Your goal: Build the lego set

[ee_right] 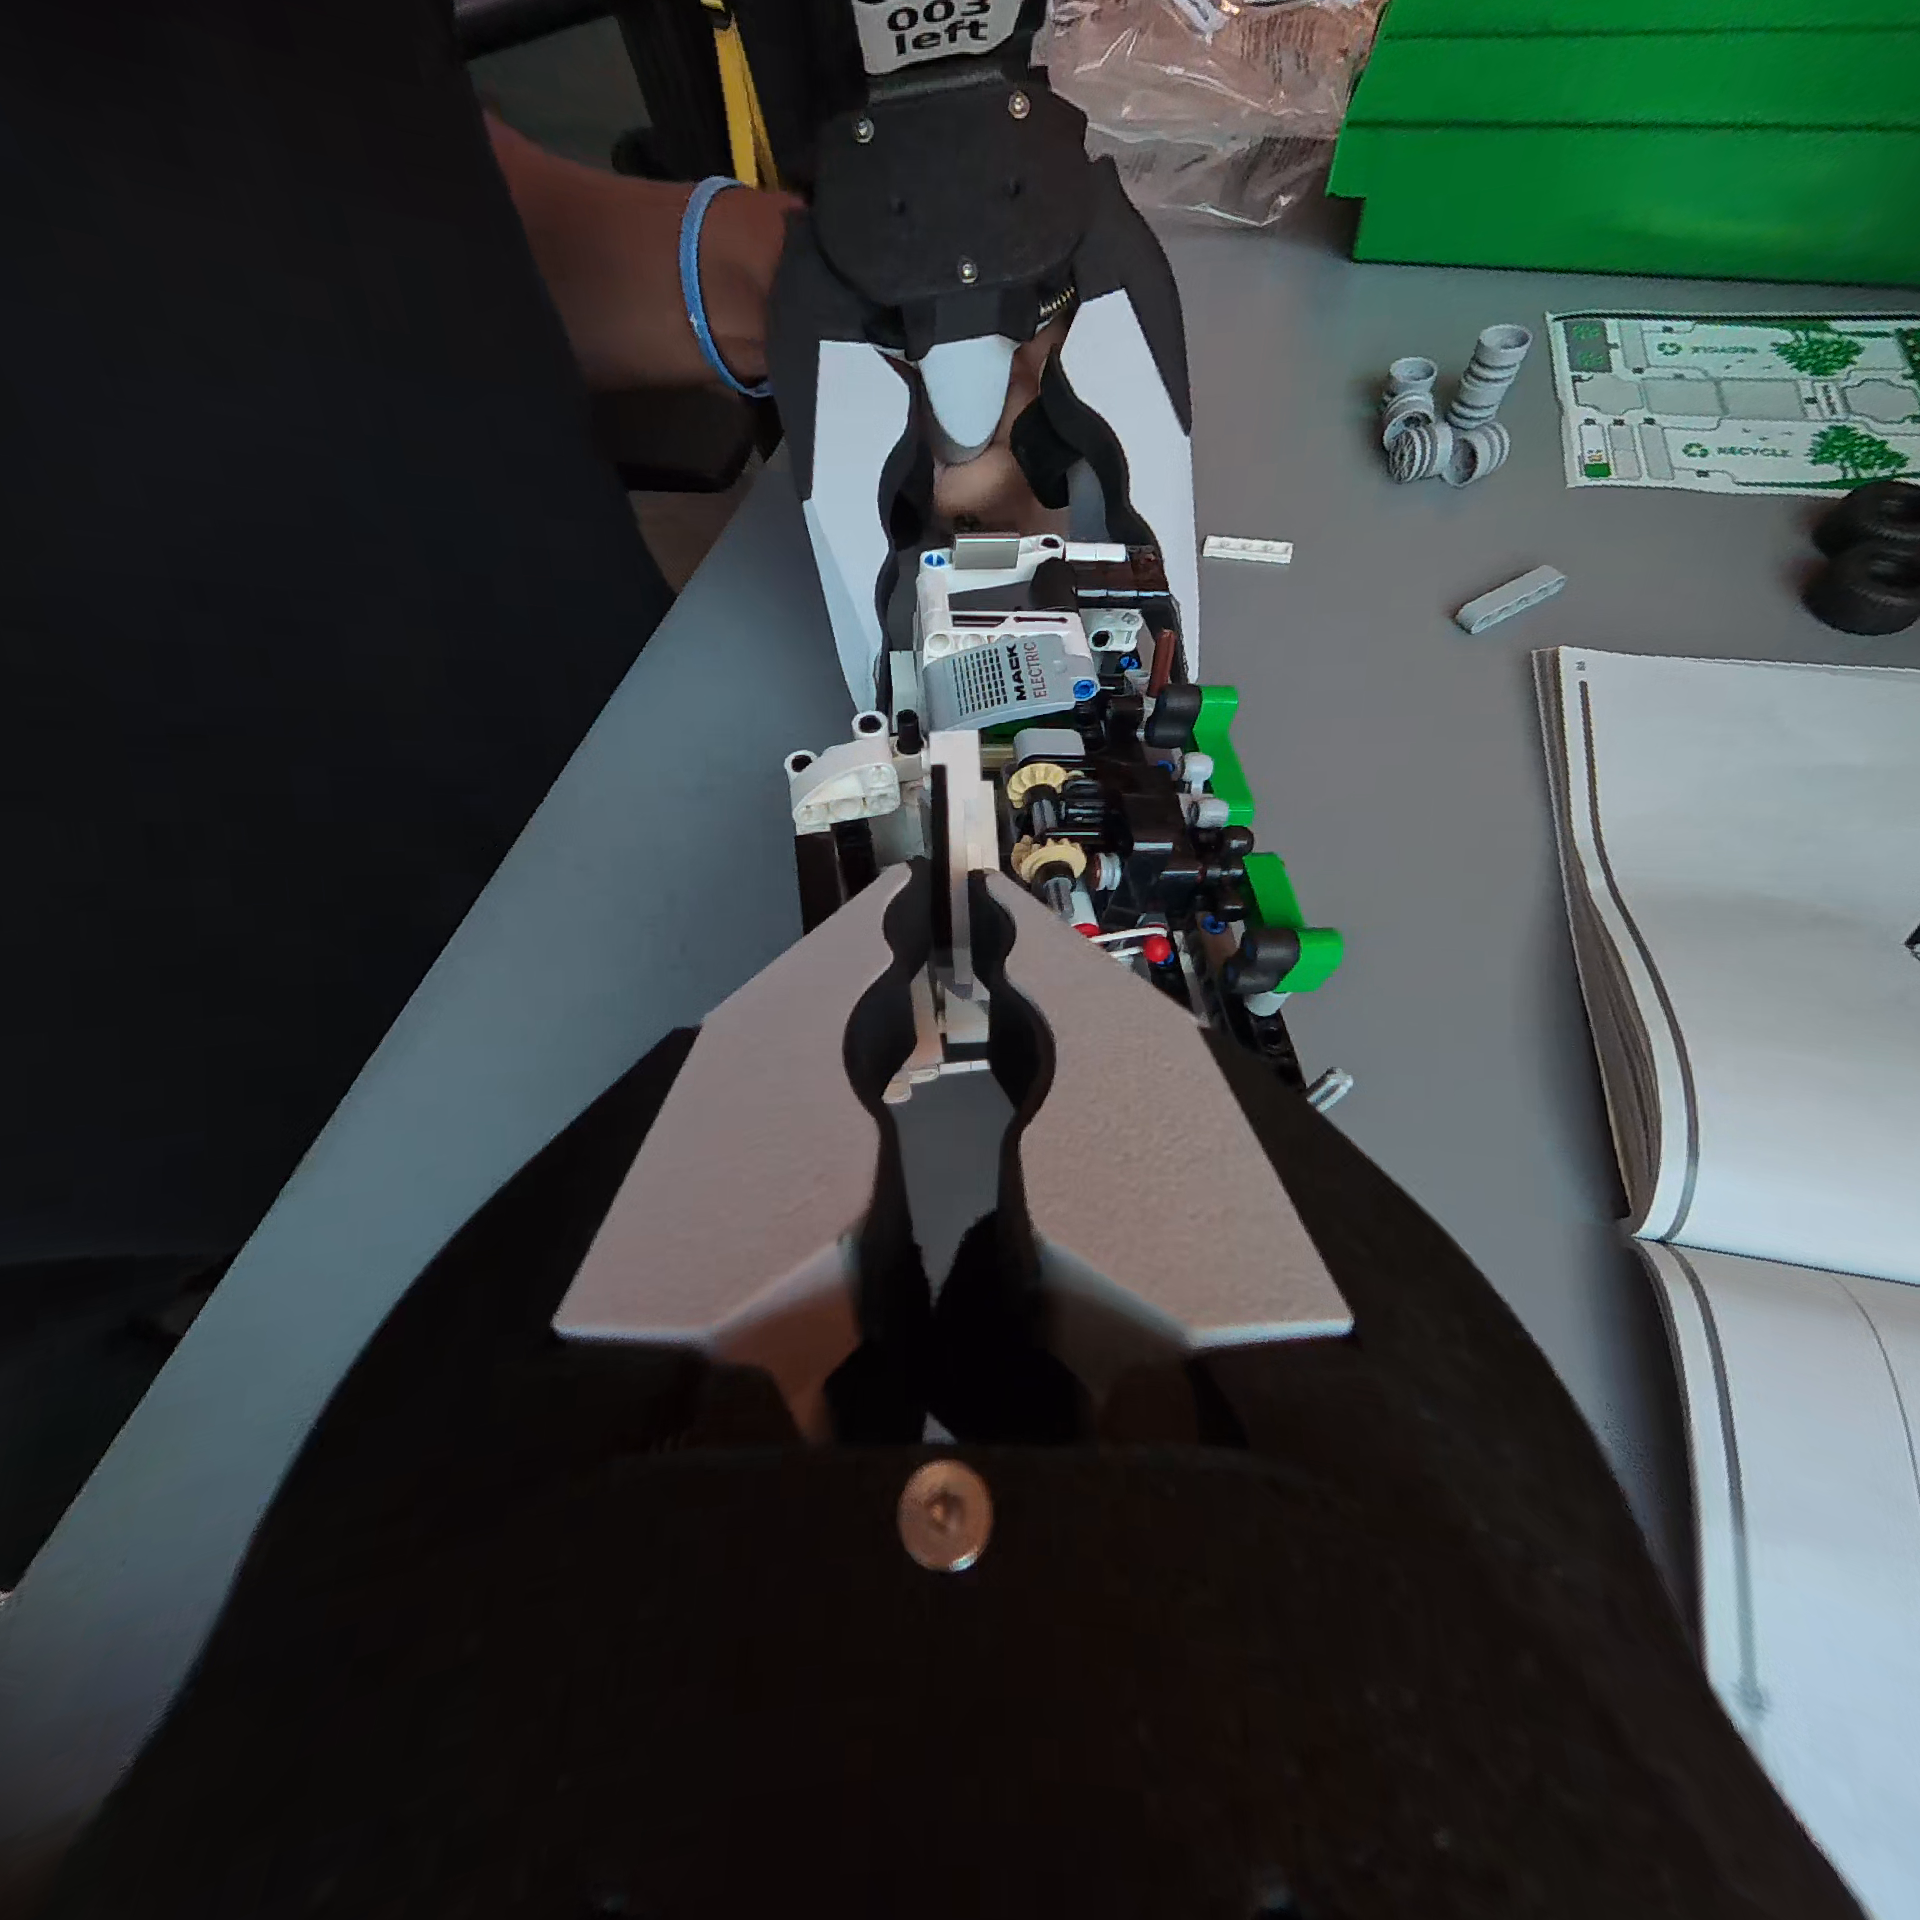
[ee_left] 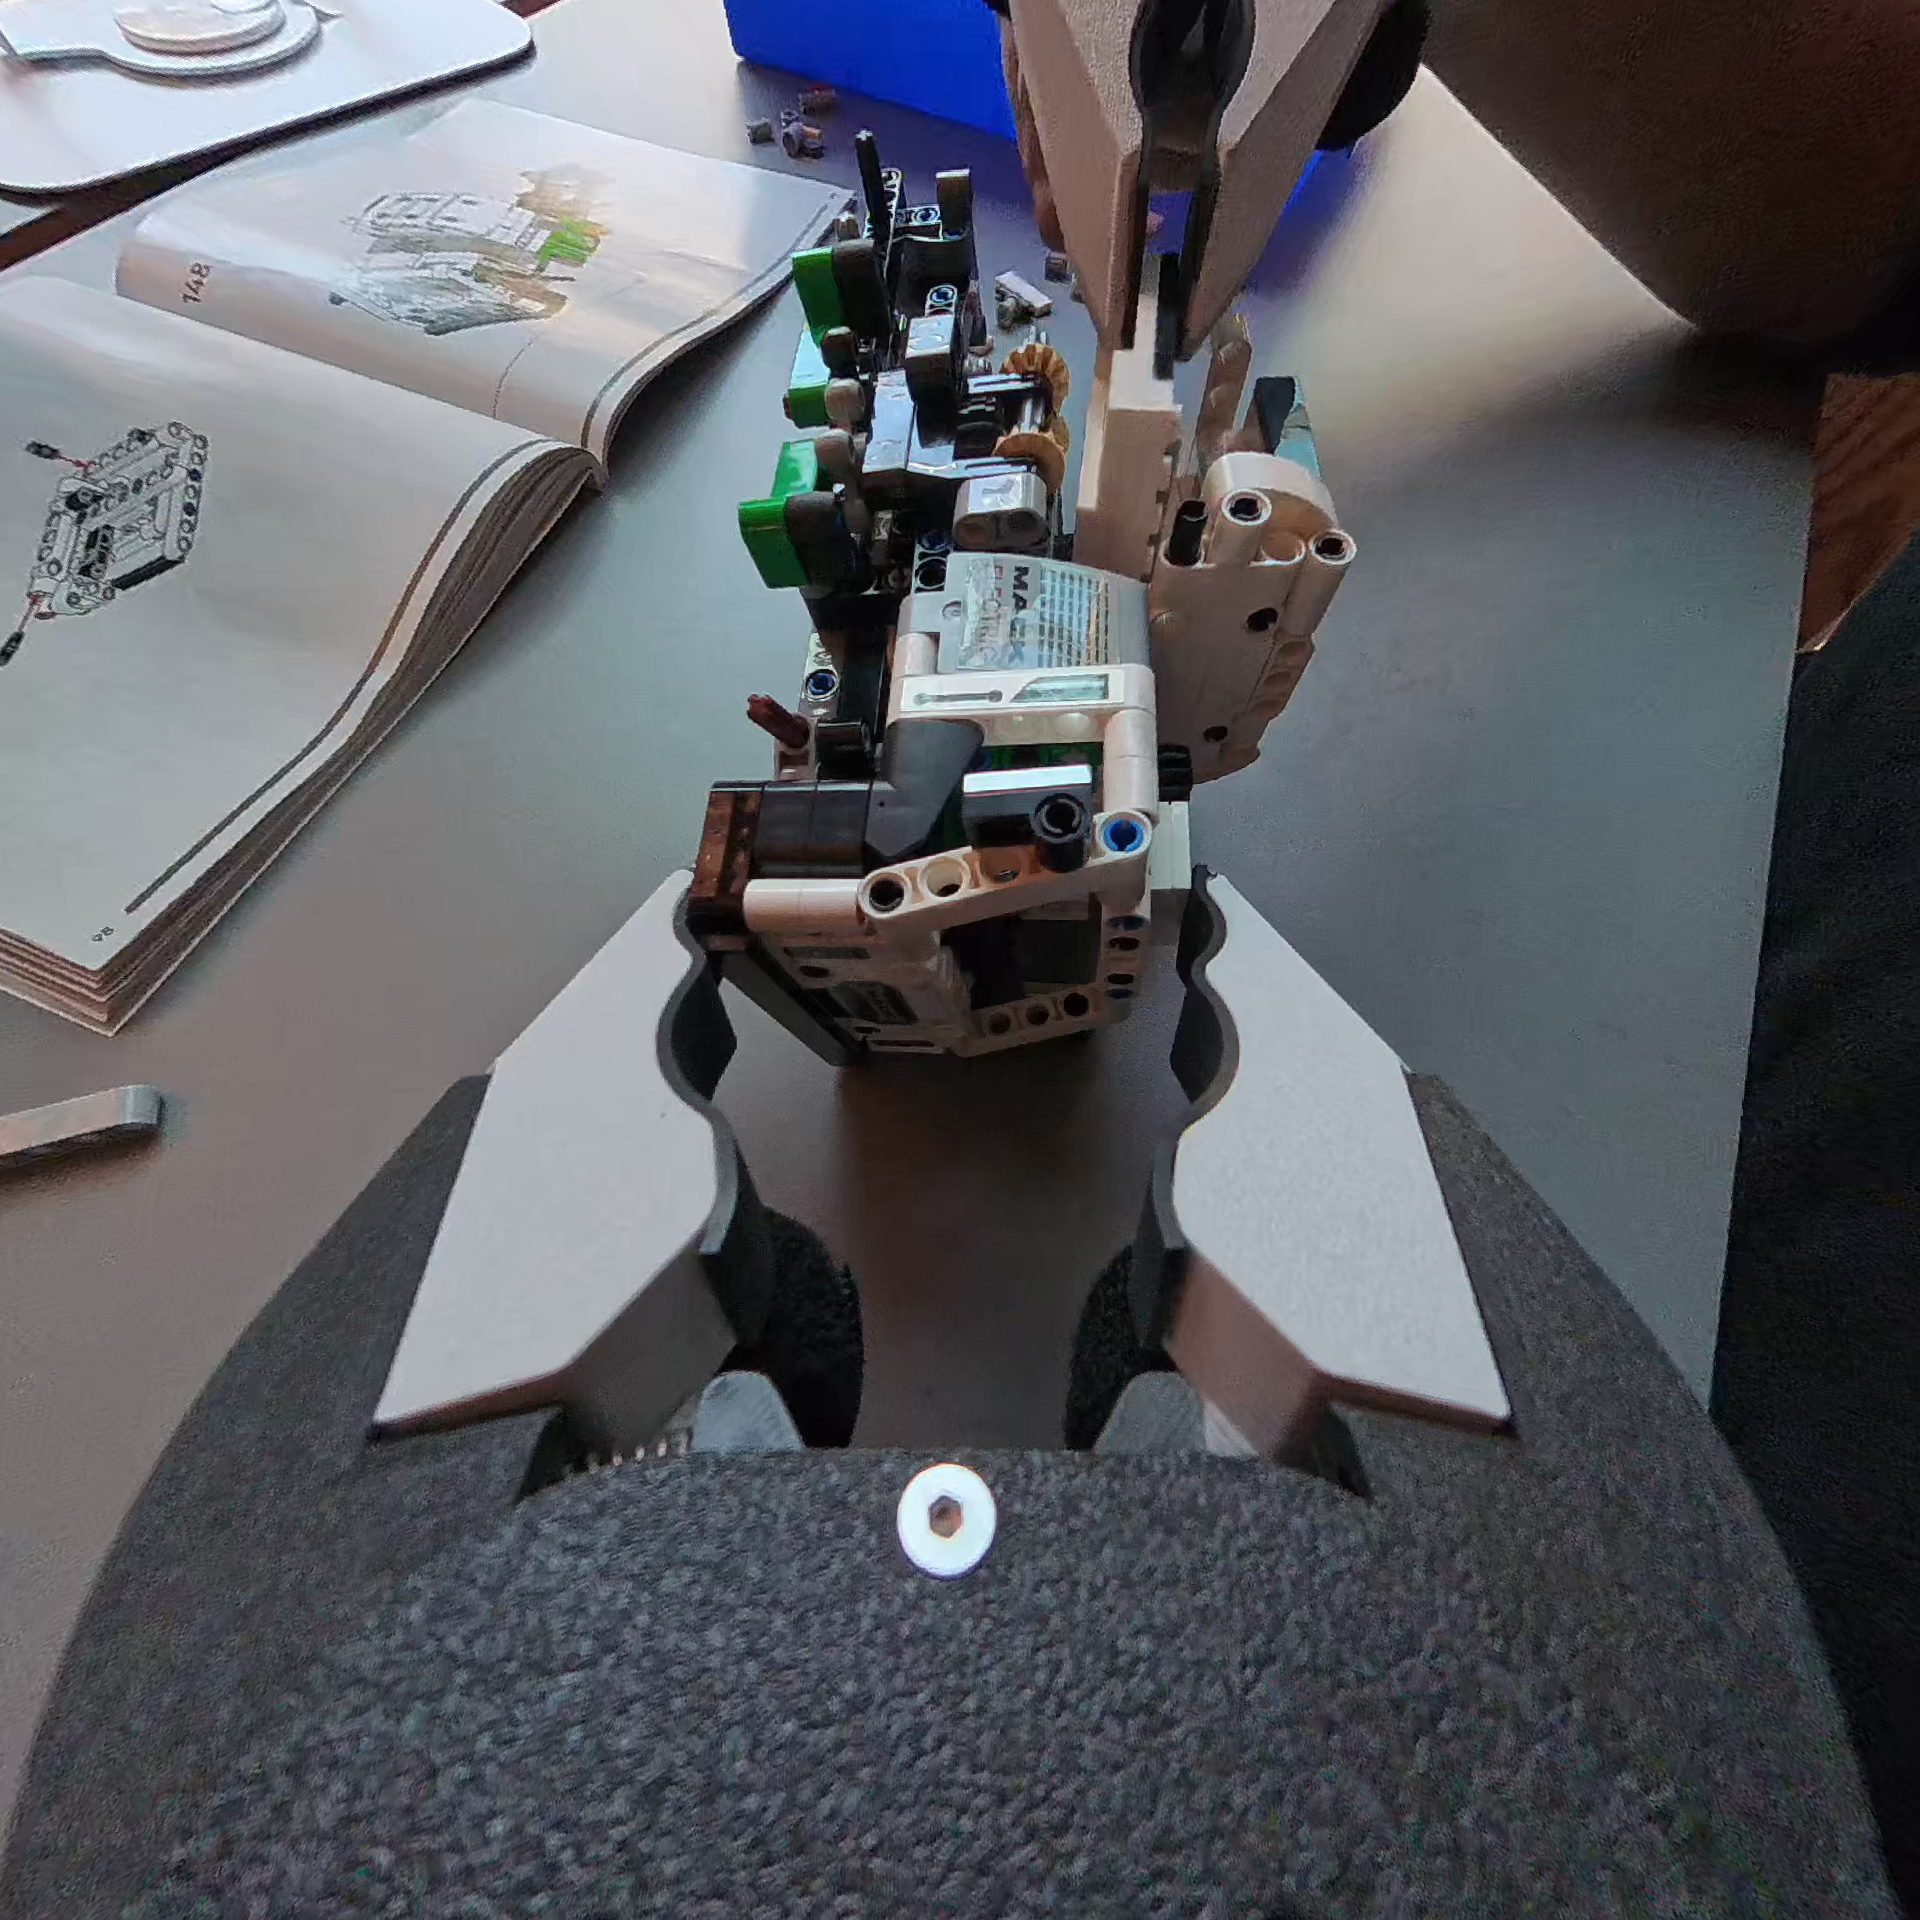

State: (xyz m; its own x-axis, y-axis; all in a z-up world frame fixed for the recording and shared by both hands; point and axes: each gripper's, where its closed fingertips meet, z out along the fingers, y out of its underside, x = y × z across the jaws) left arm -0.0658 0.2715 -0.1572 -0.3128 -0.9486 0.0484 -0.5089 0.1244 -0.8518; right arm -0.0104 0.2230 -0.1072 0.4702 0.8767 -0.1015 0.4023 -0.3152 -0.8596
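Note:
The lego truck model (ee_left: 997, 665), white, black and green, lies lengthwise on the dark table (ee_left: 416, 1039). My left gripper (ee_left: 945, 914) has its jaws wide and closed on the model's near cab end. It also shows in the right wrist view (ee_right: 1029, 644), holding the model's far end. My right gripper (ee_right: 951, 883) is shut on a thin white and black panel piece (ee_right: 951, 831) standing along the model's side (ee_right: 1091, 790). In the left wrist view the right gripper (ee_left: 1153, 312) comes in from the top, pinching that white piece (ee_left: 1127, 457).
An open instruction booklet (ee_left: 260, 623) lies left of the model and shows in the right wrist view (ee_right: 1766, 935). A blue bin (ee_left: 862, 52), green bins (ee_right: 1621, 135), grey wheel hubs (ee_right: 1455, 416), black tyres (ee_right: 1870, 571), a sticker sheet (ee_right: 1735, 400) and a grey beam (ee_right: 1512, 600) are around. The table edge (ee_right: 468, 1039) runs close by. The left gripper's tips are roughly 10 cm from the right gripper's.

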